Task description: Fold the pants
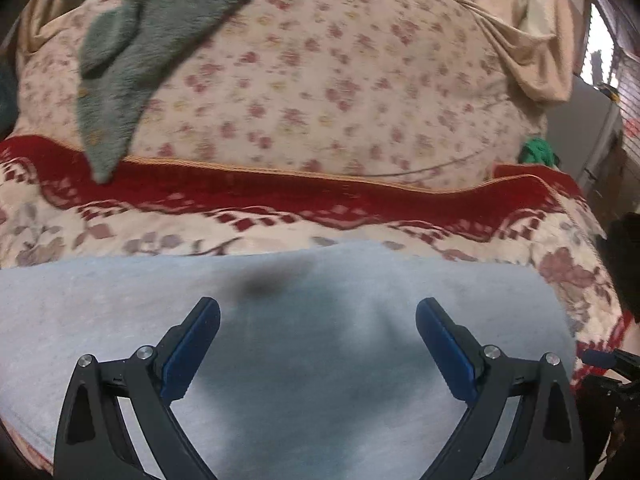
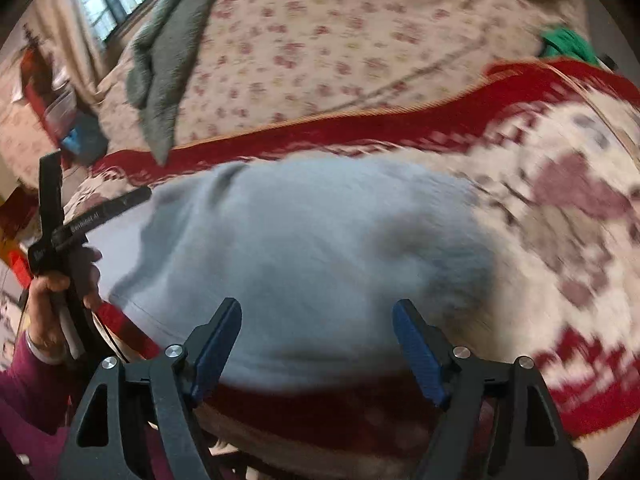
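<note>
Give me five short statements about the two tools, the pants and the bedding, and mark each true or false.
1. The left tool is open. True.
2. The right tool is shut on the pants. False: its jaws stand apart, holding nothing.
3. The light blue pants lie on the red and cream blanket. True.
4. The grey towel covers the pants. False: it lies apart, farther back on the floral sheet.
5. A green item shows at the blanket's far edge. True.

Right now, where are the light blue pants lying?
The light blue pants lie on the red-patterned blanket, directly under the open left hand-held gripper. In the right wrist view they fill the centre, ahead of the right hand-held gripper.
</note>
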{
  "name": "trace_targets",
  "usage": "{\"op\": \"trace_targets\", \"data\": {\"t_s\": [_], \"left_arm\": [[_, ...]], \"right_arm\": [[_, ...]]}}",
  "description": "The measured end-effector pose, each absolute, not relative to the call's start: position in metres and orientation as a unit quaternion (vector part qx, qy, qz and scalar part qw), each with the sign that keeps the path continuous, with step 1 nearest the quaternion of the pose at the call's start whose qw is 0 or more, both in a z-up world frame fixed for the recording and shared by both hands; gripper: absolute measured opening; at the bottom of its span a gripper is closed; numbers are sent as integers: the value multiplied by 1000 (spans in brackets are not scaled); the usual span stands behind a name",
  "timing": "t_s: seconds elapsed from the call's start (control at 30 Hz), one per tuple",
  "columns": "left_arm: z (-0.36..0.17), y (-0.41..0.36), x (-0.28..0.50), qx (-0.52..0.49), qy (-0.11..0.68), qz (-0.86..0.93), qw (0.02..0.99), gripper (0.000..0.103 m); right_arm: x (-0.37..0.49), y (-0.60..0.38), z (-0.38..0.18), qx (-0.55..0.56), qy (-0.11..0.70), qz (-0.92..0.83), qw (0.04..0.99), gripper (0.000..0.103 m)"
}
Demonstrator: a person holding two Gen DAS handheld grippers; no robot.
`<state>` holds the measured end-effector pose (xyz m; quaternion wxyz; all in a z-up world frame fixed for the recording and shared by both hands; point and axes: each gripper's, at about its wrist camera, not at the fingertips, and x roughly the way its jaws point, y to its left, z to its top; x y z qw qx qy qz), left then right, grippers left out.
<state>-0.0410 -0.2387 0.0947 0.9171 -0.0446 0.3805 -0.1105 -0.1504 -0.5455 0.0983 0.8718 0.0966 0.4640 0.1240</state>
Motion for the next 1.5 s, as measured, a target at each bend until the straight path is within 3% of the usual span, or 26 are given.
{"op": "trace_targets", "data": {"t_s": [0.3,0.43,0.5,0.53,0.6,0.7,0.83,0.93,1.07,1.17,1.23,1.27,1.3,1.4,1.5], "left_arm": [[87,-300,-36,-11,401,-169,900,98],[76,-321,-45,-2,418,-199,886,98],[71,-331,-50,14,421,-212,882,98],[68,-336,-51,24,423,-212,881,98],[63,-346,-47,37,429,-212,877,98],[67,-358,-39,33,432,-214,876,98],[83,-366,-38,0,417,-231,879,98],[82,-376,-39,1,420,-235,876,98],[66,-396,-46,18,436,-249,864,98],[46,-406,-52,23,459,-262,849,98],[40,-406,-54,19,458,-258,850,98],[40,-404,-55,16,454,-259,852,98],[40,-403,-55,13,453,-261,852,98],[42,-398,-56,8,454,-261,852,98],[45,-391,-59,3,445,-250,860,98]], "right_arm": [[-130,-613,84,215,452,90,861,86],[-88,-623,47,277,501,108,813,86],[-84,-617,41,314,492,149,798,59],[-83,-610,49,289,485,149,812,56],[-82,-596,75,231,459,159,843,26],[-70,-592,115,220,413,193,862,17],[-53,-576,135,151,400,185,885,16],[-41,-566,116,41,411,98,906,15],[-30,-589,72,80,460,67,882,15],[-44,-613,64,139,468,72,870,19],[-58,-630,68,202,466,75,858,38],[-67,-641,71,245,457,83,851,72],[-78,-650,73,295,439,96,843,96],[-101,-651,65,385,443,144,797,97],[-112,-637,47,391,469,152,777,98]]}}
